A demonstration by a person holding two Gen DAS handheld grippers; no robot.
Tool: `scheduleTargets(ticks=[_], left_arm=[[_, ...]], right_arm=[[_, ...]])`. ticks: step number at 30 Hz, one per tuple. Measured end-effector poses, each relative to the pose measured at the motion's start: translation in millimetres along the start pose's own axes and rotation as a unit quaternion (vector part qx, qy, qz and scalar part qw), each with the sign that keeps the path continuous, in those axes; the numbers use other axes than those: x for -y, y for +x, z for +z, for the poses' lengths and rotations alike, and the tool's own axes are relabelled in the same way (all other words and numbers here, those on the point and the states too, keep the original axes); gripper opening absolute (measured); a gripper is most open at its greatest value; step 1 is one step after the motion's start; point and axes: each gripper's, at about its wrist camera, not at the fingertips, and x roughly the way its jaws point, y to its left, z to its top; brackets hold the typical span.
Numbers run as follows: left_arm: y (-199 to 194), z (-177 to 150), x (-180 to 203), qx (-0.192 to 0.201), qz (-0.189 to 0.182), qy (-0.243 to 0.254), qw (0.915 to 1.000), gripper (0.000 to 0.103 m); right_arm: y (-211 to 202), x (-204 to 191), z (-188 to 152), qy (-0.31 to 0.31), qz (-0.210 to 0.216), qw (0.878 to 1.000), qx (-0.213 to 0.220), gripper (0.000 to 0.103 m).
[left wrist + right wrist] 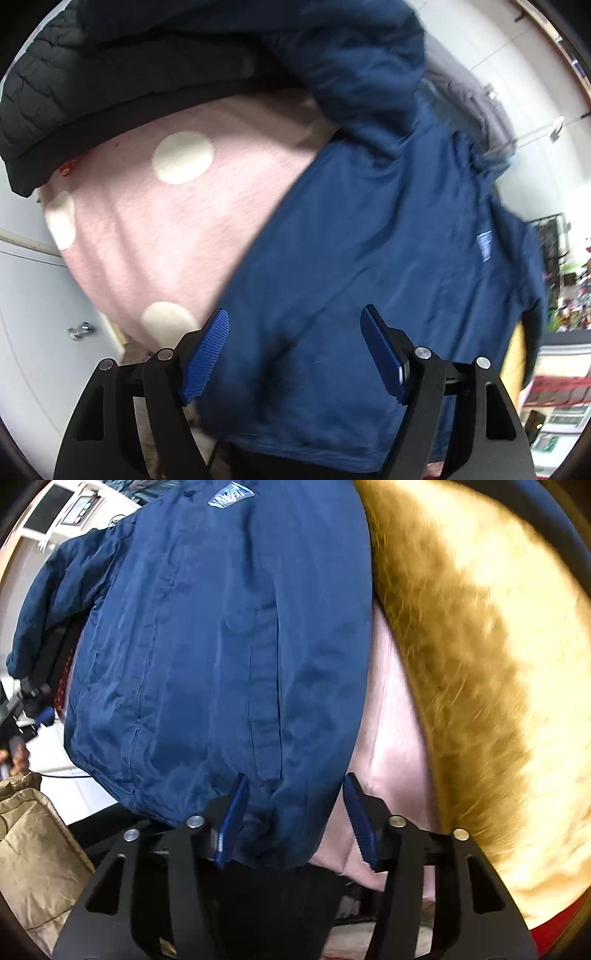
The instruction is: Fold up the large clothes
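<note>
A large navy blue jacket (388,236) lies spread over a pink bedcover with cream dots (177,192). My left gripper (295,325) is open, its blue pads standing apart over the jacket's hem. In the right wrist view the same jacket (207,646) fills the left and middle, with a small label (231,493) near the top. My right gripper (295,794) is open, with the jacket's lower corner between its pads. Whether the pads touch the cloth is unclear.
A black quilted garment (55,92) lies at the upper left. A golden-yellow fuzzy cloth (498,664) covers the right of the right wrist view. A beige bag (33,842) sits lower left. A white cabinet door (44,302) stands beside the bed.
</note>
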Motion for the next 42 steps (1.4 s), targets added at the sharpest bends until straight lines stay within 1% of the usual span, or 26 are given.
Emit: scheduleTargets(ticks=[1, 3, 5, 6, 8, 11, 13, 14, 16, 17, 18, 20, 21, 22, 24, 25, 27, 28, 30, 33, 35, 37, 39, 40, 41, 42], left_arm=[[-2.5, -1.1, 6.4, 0.001, -0.006, 0.001, 1.0, 0.074], [-4.8, -3.7, 27.1, -0.002, -0.023, 0.015, 0.9996, 0.074], [-3.1, -6.1, 52.7, -0.006, -0.033, 0.038, 0.9987, 0.074], [-0.4, -9.3, 64.1, -0.007, -0.036, 0.047, 0.9982, 0.075], [8.4, -16.0, 91.9, -0.013, -0.044, 0.071, 0.9964, 0.075], [20.7, -29.5, 129.7, -0.018, -0.041, 0.113, 0.9926, 0.075], [26.7, -41.0, 156.4, -0.02, -0.033, 0.149, 0.988, 0.075], [28.2, -47.4, 168.9, -0.02, -0.033, 0.169, 0.9848, 0.075], [31.0, -57.8, 188.7, -0.016, -0.028, 0.206, 0.9781, 0.075], [31.5, -62.7, 194.6, -0.013, -0.022, 0.221, 0.975, 0.075], [33.0, -70.5, 204.9, -0.01, -0.012, 0.244, 0.9696, 0.075], [31.0, -78.7, 211.3, -0.009, -0.002, 0.268, 0.9635, 0.075], [31.5, -83.5, 214.4, -0.008, 0.004, 0.277, 0.9608, 0.075], [30.9, -86.4, 214.0, -0.007, 0.008, 0.282, 0.9592, 0.075], [33.7, -90.9, 215.4, -0.004, 0.023, 0.29, 0.9568, 0.075], [34.8, -91.9, 217.2, -0.001, 0.031, 0.291, 0.9561, 0.075], [34.2, -95.2, 215.8, 0.003, 0.043, 0.292, 0.9555, 0.075], [33.7, -96.6, 214.3, 0.004, 0.047, 0.292, 0.9551, 0.075], [34.0, -102.2, 213.9, 0.006, 0.059, 0.297, 0.953, 0.075], [34.0, -109.6, 214.0, 0.002, 0.066, 0.301, 0.9513, 0.075], [34.9, -114.4, 214.2, 0.0, 0.07, 0.303, 0.9503, 0.075], [35.3, -117.8, 214.2, 0.0, 0.075, 0.306, 0.9491, 0.076], [34.8, -120.9, 214.2, 0.0, 0.08, 0.309, 0.9478, 0.076], [34.0, -122.0, 214.5, 0.001, 0.082, 0.309, 0.9475, 0.076], [33.4, -122.7, 214.3, 0.002, 0.083, 0.309, 0.9473, 0.076], [32.3, -123.3, 213.8, 0.003, 0.084, 0.309, 0.9472, 0.076]], right_arm=[[2.6, -10.8, 7.0, -0.003, -0.003, 1.0, 0.007, 0.057], [-2.2, -13.8, 17.5, 0.003, 0.004, 1.0, 0.022, 0.058], [-12.5, -7.1, 25.9, 0.02, 0.019, 0.999, 0.039, 0.06], [-18.4, -1.5, 31.2, 0.033, 0.029, 0.998, 0.052, 0.063], [-25.8, 5.9, 39.0, 0.053, 0.04, 0.995, 0.07, 0.063], [-38.7, 25.0, 52.4, 0.095, 0.06, 0.988, 0.102, 0.063], [-48.0, 43.6, 59.0, 0.133, 0.082, 0.98, 0.125, 0.063], [-53.5, 56.3, 61.9, 0.157, 0.091, 0.973, 0.14, 0.063], [-62.6, 80.4, 65.1, 0.201, 0.098, 0.96, 0.167, 0.063], [-67.6, 96.5, 66.1, 0.229, 0.102, 0.951, 0.183, 0.063], [-71.4, 108.6, 66.8, 0.249, 0.106, 0.943, 0.193, 0.063], [-79.9, 139.6, 66.1, 0.3, 0.117, 0.921, 0.22, 0.063], [-85.4, 157.3, 65.8, 0.324, 0.124, 0.908, 0.236, 0.063], [-89.2, 168.1, 67.7, 0.337, 0.128, 0.9, 0.246, 0.063], [-94.6, 195.8, 67.1, 0.371, 0.145, 0.876, 0.271, 0.064], [-93.9, 204.8, 66.3, 0.385, 0.152, 0.867, 0.277, 0.064], [-87.0, 227.0, 66.2, 0.423, 0.162, 0.847, 0.278, 0.064], [-83.0, 232.9, 65.2, 0.436, 0.168, 0.84, 0.276, 0.064], [-71.6, 249.8, 63.7, 0.472, 0.183, 0.818, 0.272, 0.064], [-59.4, 265.2, 62.2, 0.5, 0.203, 0.794, 0.28, 0.064], [-55.3, 272.8, 62.0, 0.514, 0.207, 0.781, 0.289, 0.064], [-52.9, 281.0, 61.0, 0.531, 0.21, 0.764, 0.3, 0.064], [-51.0, 293.3, 59.4, 0.55, 0.22, 0.744, 0.31, 0.063], [-50.1, 300.7, 57.7, 0.555, 0.224, 0.738, 0.312, 0.057], [-50.1, 306.8, 56.0, 0.558, 0.226, 0.734, 0.314, 0.045], [-50.9, 312.6, 55.8, 0.559, 0.223, 0.734, 0.315, 0.04]])
